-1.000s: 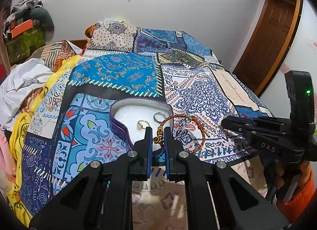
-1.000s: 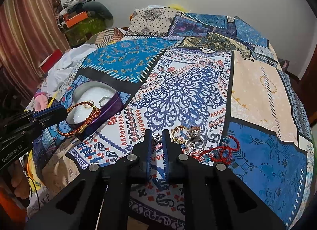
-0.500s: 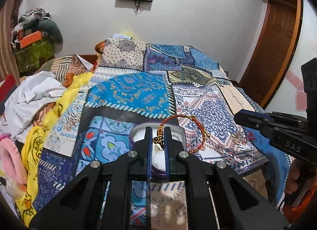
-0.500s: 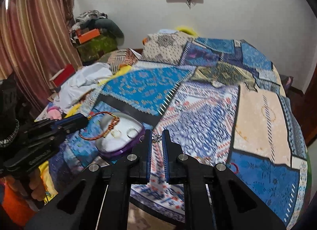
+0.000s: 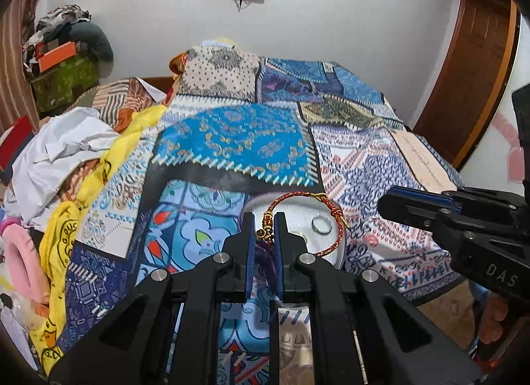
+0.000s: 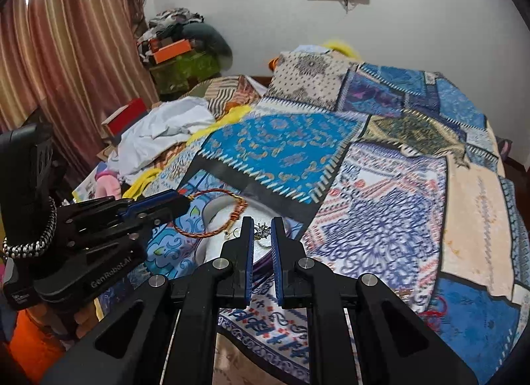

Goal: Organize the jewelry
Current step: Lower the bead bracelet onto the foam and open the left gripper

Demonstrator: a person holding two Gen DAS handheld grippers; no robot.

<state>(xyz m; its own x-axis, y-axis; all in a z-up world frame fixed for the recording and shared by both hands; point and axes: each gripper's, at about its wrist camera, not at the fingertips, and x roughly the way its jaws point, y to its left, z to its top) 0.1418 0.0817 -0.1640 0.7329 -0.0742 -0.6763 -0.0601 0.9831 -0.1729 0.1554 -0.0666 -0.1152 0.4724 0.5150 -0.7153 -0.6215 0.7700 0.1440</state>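
My left gripper [image 5: 265, 224] is shut on the beaded end of a red-and-gold cord bracelet [image 5: 334, 216], which hangs over the white-lined purple jewelry box [image 5: 299, 206] on the patchwork bedspread. A silver ring [image 5: 322, 225] lies in the box. My right gripper [image 6: 262, 231] is shut on a small dark metal ornament [image 6: 262, 230] held above the same box [image 6: 212, 246]. The left gripper [image 6: 180, 204] with the bracelet [image 6: 212, 216] shows at the left of the right wrist view. The right gripper [image 5: 386, 204] shows at the right of the left wrist view.
A red cord piece [image 6: 435, 310] lies on the bedspread near its front right edge. Crumpled white cloth [image 5: 63, 149], a yellow duck-print cloth [image 5: 63, 232] and a pink item [image 5: 20, 255] pile at the bed's left. A wooden door [image 5: 470, 86] stands at the right.
Both grippers have risen and pulled back from the bed with their pieces. The right gripper has carried the ornament from the loose jewelry pile leftward to above the box.
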